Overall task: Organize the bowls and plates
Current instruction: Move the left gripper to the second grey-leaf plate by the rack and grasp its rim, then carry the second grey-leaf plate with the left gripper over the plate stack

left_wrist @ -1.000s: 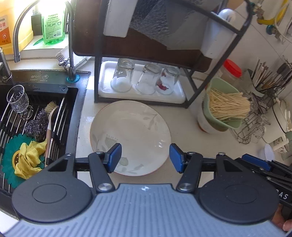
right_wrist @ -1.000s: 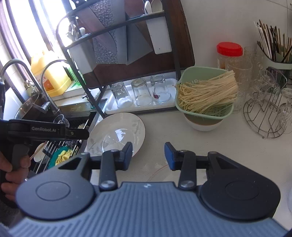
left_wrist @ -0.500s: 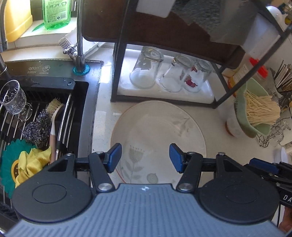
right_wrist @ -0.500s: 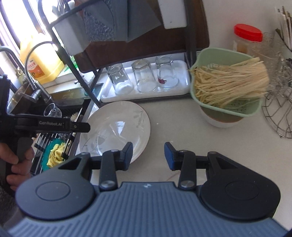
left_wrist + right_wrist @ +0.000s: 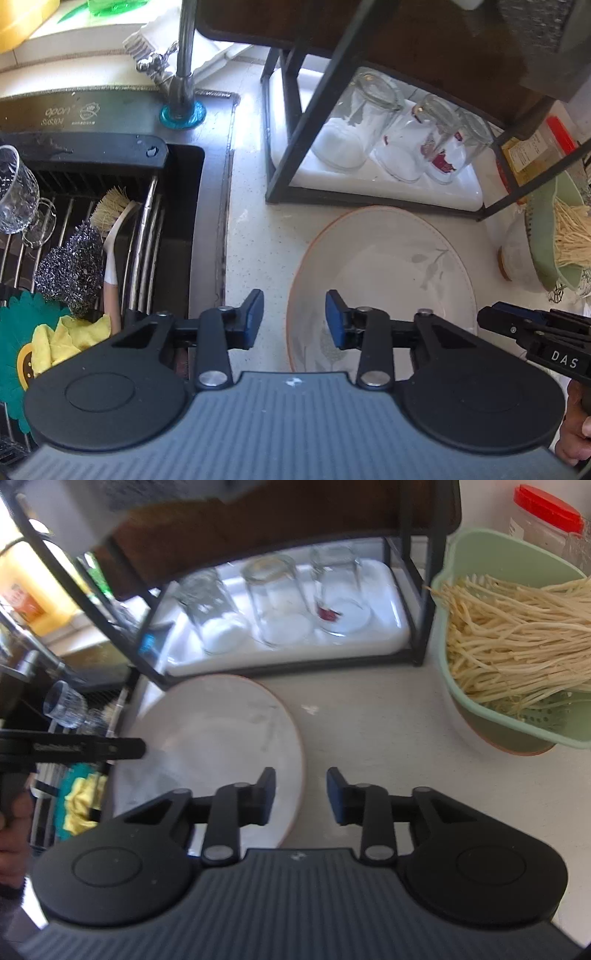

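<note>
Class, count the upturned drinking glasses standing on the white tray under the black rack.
3. All stand in a row on the white tray: left glass, middle glass, right glass with a red mark. The rack's posts may hide more.

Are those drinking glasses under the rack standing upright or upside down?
Upside down: the three glasses rest mouths-down on the white tray.

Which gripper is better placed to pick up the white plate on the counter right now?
Both straddle a rim, jaws closing. Slight edge to the left gripper: the plate rim sits centred between its fingers, while the right gripper has the opposite rim beside one finger.
</note>
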Available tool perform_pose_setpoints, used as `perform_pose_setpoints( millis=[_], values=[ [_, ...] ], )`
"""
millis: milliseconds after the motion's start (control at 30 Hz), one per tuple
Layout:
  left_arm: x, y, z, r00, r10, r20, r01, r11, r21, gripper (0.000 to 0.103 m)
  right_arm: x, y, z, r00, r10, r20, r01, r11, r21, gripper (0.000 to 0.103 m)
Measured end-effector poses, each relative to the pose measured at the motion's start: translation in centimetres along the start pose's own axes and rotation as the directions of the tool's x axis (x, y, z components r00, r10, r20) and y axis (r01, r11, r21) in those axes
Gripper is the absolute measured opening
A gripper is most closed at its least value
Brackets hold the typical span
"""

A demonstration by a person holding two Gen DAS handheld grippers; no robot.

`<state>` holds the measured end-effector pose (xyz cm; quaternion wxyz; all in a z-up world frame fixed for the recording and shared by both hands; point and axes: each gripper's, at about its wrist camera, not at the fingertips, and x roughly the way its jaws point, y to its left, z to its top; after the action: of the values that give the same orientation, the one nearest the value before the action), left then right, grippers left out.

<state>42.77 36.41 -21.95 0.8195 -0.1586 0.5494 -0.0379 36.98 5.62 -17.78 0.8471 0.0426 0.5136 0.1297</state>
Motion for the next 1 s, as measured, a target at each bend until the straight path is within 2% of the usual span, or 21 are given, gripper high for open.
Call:
perform_pose_setpoints(
  millis=[100,167,233,567,700,1000],
  values=[
    [0.6,0.6,0.2,0.999,-0.031,-0.019,0.03,0.999,-0.017,0.027,0.6,-0.9,0.5,0.999,0.04,-0.031,-0.038,0.998,0.051,0.028],
    [0.9,0.7,0.2,0.999,-0.041,-0.029,0.041,0.999,0.003,0.016,1.1,-0.8,0.7,0.998,0.05,-0.041,-0.048,0.998,0.041,0.026],
    [0.9,0.8,0.3,0.997,-0.066,-0.034,0.066,0.998,0.008,0.01,1.6,-0.6,0.8,0.996,0.063,-0.058,-0.061,0.997,0.036,0.024],
    [1.3,1.1,0.4,0.993,-0.113,-0.039,0.114,0.993,0.025,0.011,3.1,-0.9,0.3,0.989,0.109,-0.099,-0.101,0.991,0.086,0.02],
    [1.5,1.0,0.4,0.991,-0.127,-0.032,0.128,0.991,0.036,0.011,3.8,-1.5,0.1,0.984,0.137,-0.112,-0.121,0.982,0.145,0.019],
    [1.3,0.9,0.0,0.986,-0.159,-0.056,0.16,0.987,0.015,0.011,2.8,-2.3,0.6,0.979,0.184,-0.091,-0.174,0.979,0.109,0.019]
  ],
)
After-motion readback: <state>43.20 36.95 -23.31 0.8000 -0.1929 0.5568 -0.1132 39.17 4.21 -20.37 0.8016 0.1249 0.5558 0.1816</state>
